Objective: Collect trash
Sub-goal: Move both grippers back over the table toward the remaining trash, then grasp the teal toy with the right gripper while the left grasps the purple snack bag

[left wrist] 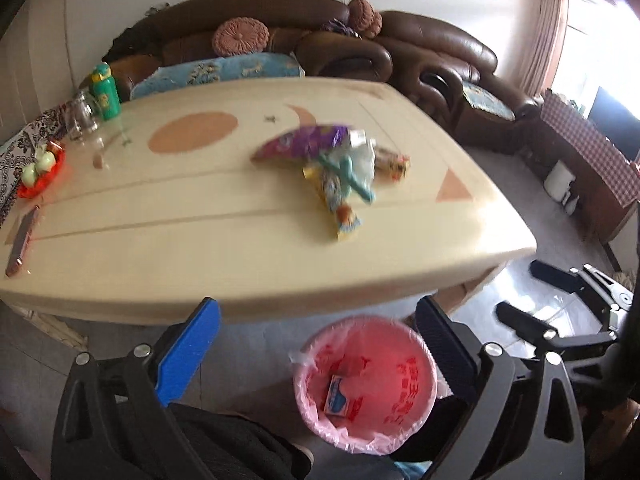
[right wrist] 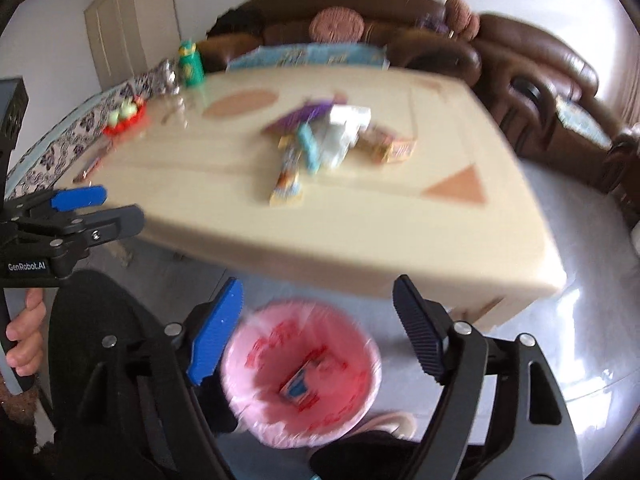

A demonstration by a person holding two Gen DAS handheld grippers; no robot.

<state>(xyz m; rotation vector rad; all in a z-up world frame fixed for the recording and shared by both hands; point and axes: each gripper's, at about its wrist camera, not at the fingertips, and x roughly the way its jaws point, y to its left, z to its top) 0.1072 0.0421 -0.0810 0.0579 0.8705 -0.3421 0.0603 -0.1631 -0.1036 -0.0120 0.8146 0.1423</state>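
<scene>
While both grippers gape empty, small carton [left wrist: 338,394] in pink bin [left wrist: 366,438] below jaws, wrappers [left wrist: 336,164] beyond.

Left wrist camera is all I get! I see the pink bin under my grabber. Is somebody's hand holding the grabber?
Observer: Yes. The right wrist view shows a hand wrapped round the handle below the left gripper.
Operator: Does the grabber have a name on it?
Observer: Its black body carries white lettering that reads GenRobot.AI.
Operator: Is anything hiding beside the bin?
Observer: What looks like a pink slipper lies on the floor just right of the trash bin; it is too blurred to be sure.
</scene>
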